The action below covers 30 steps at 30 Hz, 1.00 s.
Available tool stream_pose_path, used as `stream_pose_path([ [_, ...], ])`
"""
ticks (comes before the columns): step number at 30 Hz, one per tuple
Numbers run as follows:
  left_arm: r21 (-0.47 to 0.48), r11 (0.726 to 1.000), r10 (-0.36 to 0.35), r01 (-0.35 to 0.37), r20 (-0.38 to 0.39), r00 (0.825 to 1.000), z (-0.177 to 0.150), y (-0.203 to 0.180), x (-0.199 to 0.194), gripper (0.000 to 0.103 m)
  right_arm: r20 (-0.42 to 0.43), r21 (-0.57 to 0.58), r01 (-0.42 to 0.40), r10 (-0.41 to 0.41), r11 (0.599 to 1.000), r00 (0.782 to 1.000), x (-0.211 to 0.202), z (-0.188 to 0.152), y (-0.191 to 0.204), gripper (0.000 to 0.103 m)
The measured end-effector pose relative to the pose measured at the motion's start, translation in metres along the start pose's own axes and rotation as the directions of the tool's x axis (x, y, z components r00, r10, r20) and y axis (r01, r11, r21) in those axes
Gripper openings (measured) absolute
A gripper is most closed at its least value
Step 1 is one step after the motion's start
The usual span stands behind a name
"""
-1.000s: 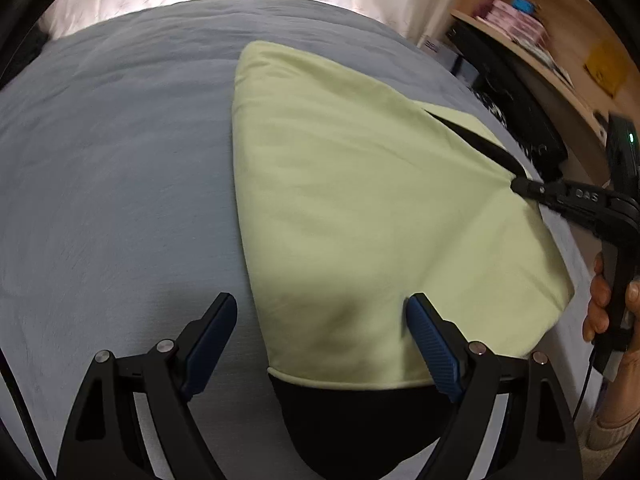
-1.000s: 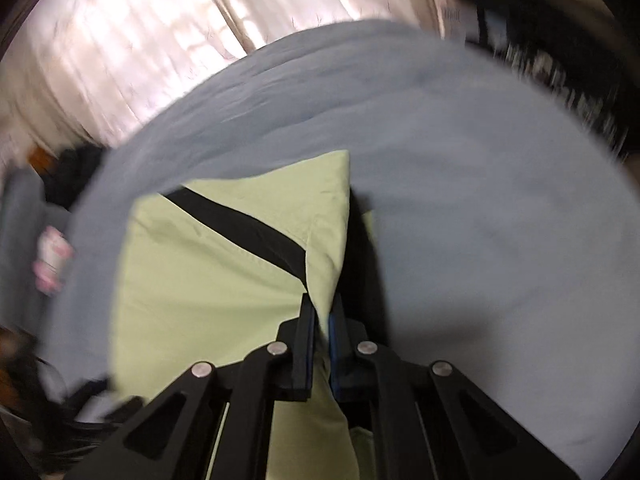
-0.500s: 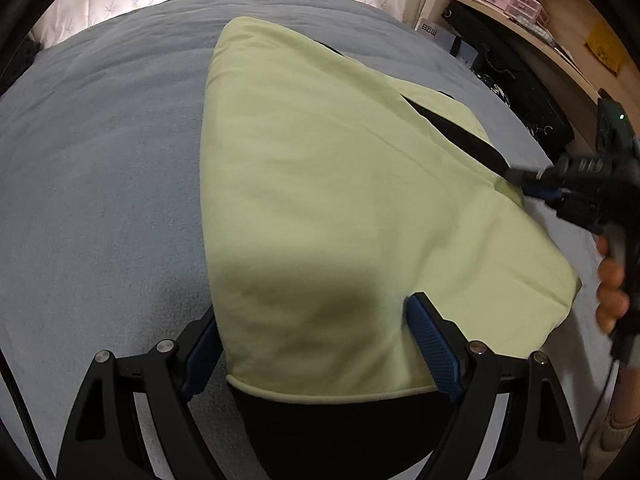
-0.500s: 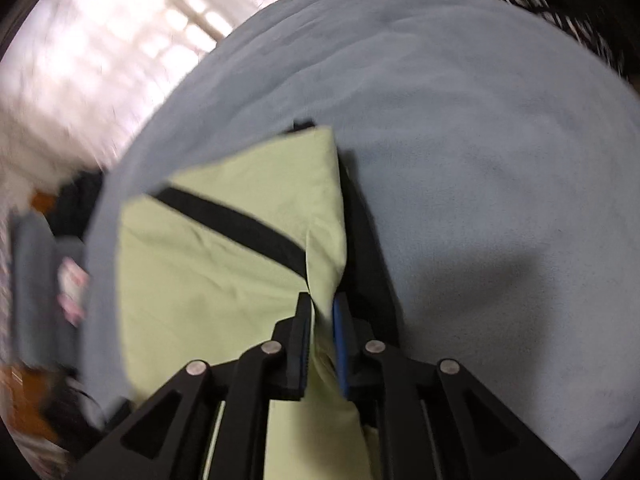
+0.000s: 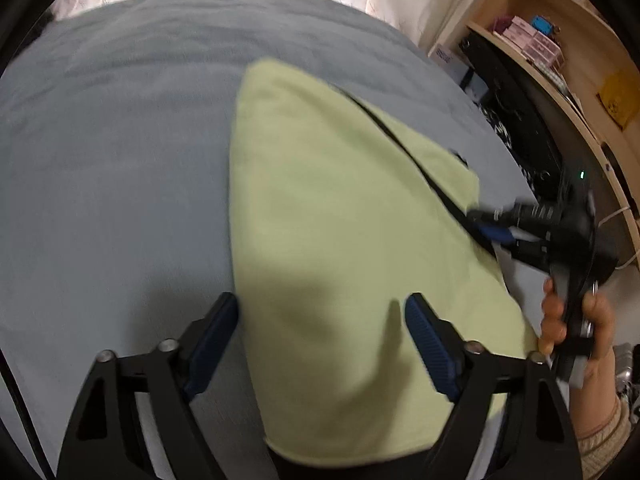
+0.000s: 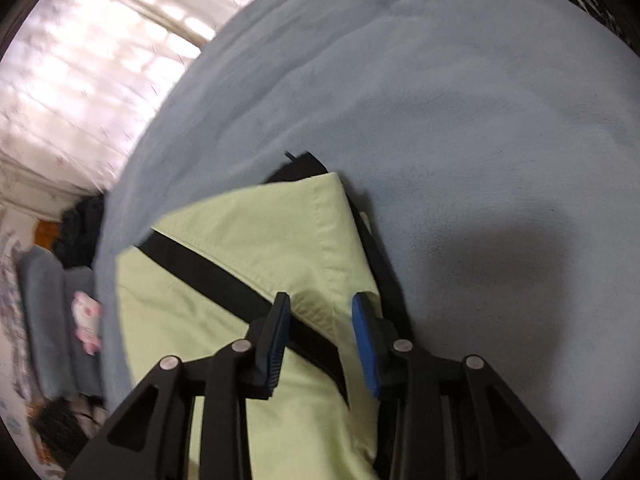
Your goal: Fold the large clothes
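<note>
Both grippers now stand clear of the pale green garment (image 5: 340, 240), which lies folded on the grey bed (image 5: 112, 168). Left gripper (image 5: 322, 324) stays spread over its near edge, jaws having just narrowed slightly. Right gripper (image 6: 320, 312) has released the corner pinched a second ago, so this fold looks laid down.

No legible text anywhere, print on white box (image 5: 445, 56) upper right of frame too blurred to read
</note>
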<state>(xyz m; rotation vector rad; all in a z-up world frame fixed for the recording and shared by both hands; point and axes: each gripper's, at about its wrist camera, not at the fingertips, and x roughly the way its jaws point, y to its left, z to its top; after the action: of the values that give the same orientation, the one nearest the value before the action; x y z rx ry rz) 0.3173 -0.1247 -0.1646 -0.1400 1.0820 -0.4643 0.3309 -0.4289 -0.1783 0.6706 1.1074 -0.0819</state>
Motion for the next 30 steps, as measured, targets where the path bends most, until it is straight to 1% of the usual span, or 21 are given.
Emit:
stream_pose_path([
  [1,0.005,0.999,0.033,-0.033,-0.004,0.999,0.008,0.001,0.004,0.067,0.006,-0.029,0.043,-0.043,0.999,0.999,0.000,-0.001,0.000,0.000],
  [3,0.013,0.998,0.067,-0.067,-0.014,0.998,0.016,0.001,0.010,0.064,0.031,-0.065,0.105,-0.103,0.992,0.994,0.000,0.000,0.003,0.000],
  [4,0.013,0.997,0.076,-0.076,-0.010,0.997,0.018,0.001,0.013,0.064,0.062,-0.074,0.150,-0.145,0.986,0.987,-0.004,0.001,0.003,0.000],
  [5,0.017,0.996,0.088,-0.088,-0.005,0.996,0.020,0.000,0.016,0.064,0.107,-0.071,0.208,-0.200,0.976,0.974,-0.007,0.003,0.000,0.000],
  [6,0.025,0.994,0.103,-0.102,0.000,0.995,0.020,-0.002,0.020,0.064,0.109,-0.054,0.234,-0.227,0.971,0.968,-0.006,0.005,-0.007,0.000],
  [7,0.037,0.991,0.126,-0.126,0.005,0.992,0.020,-0.005,0.025,0.064,0.078,-0.022,0.239,-0.236,0.971,0.969,-0.001,0.007,-0.019,0.000],
  [8,0.043,0.989,0.139,-0.140,0.010,0.990,0.018,-0.007,0.027,0.064,0.064,-0.005,0.231,-0.230,0.973,0.971,0.001,0.007,-0.025,0.000],
  [9,0.046,0.988,0.148,-0.149,0.020,0.989,0.018,-0.009,0.029,0.064,0.074,0.000,0.223,-0.222,0.975,0.972,-0.002,0.005,-0.027,0.000],
  [11,0.042,0.988,0.150,-0.151,0.030,0.988,0.017,-0.008,0.029,0.064,0.117,-0.018,0.233,-0.229,0.972,0.966,-0.014,-0.001,-0.017,0.000],
  [15,0.024,0.989,0.143,-0.144,0.038,0.989,0.017,-0.010,0.032,0.064,0.154,-0.094,0.119,-0.104,0.988,0.983,-0.044,-0.025,0.021,0.001],
  [16,0.021,0.989,0.144,-0.145,0.040,0.989,0.016,-0.011,0.032,0.064,0.137,-0.115,0.085,-0.069,0.990,0.988,-0.046,-0.031,0.029,0.001],
  [17,0.019,0.989,0.146,-0.147,0.040,0.988,0.016,-0.011,0.033,0.064,0.090,-0.137,0.023,-0.010,0.990,0.996,-0.043,-0.038,0.038,0.001],
  [19,0.017,0.988,0.151,-0.151,0.039,0.988,0.015,-0.012,0.031,0.064,0.012,-0.166,-0.024,0.027,0.986,1.000,-0.029,-0.047,0.047,0.001],
  [20,0.018,0.988,0.152,-0.153,0.039,0.988,0.011,-0.009,0.029,0.064,-0.015,-0.184,-0.003,0.001,0.983,1.000,-0.020,-0.052,0.050,0.001],
  [22,0.027,0.989,0.146,-0.147,0.037,0.989,0.010,-0.011,0.028,0.064,0.000,-0.203,0.115,-0.117,0.972,0.993,-0.006,-0.054,0.043,0.000],
  [23,0.034,0.989,0.144,-0.145,0.038,0.989,0.010,-0.011,0.027,0.064,0.027,-0.184,0.142,-0.140,0.973,0.990,-0.005,-0.051,0.033,0.000],
  [25,0.061,0.986,0.152,-0.154,0.042,0.988,0.007,-0.013,0.024,0.064,0.031,-0.130,0.142,-0.140,0.981,0.990,-0.006,-0.046,0.019,0.000],
  [26,0.067,0.985,0.159,-0.161,0.043,0.986,0.007,-0.014,0.024,0.064,0.038,-0.125,0.158,-0.155,0.979,0.987,-0.009,-0.046,0.017,0.000],
  [27,0.069,0.984,0.162,-0.165,0.042,0.986,0.006,-0.015,0.023,0.064,0.073,-0.141,0.231,-0.223,0.963,0.972,-0.013,-0.046,0.019,0.000],
  [28,0.065,0.984,0.162,-0.164,0.037,0.986,0.006,-0.015,0.022,0.064,0.092,-0.156,0.277,-0.266,0.948,0.960,-0.015,-0.048,0.023,0.000],
  [30,0.056,0.985,0.162,-0.163,0.023,0.987,0.007,-0.014,0.020,0.064,0.077,-0.150,0.280,-0.271,0.948,0.959,-0.021,-0.051,0.024,0.000],
])
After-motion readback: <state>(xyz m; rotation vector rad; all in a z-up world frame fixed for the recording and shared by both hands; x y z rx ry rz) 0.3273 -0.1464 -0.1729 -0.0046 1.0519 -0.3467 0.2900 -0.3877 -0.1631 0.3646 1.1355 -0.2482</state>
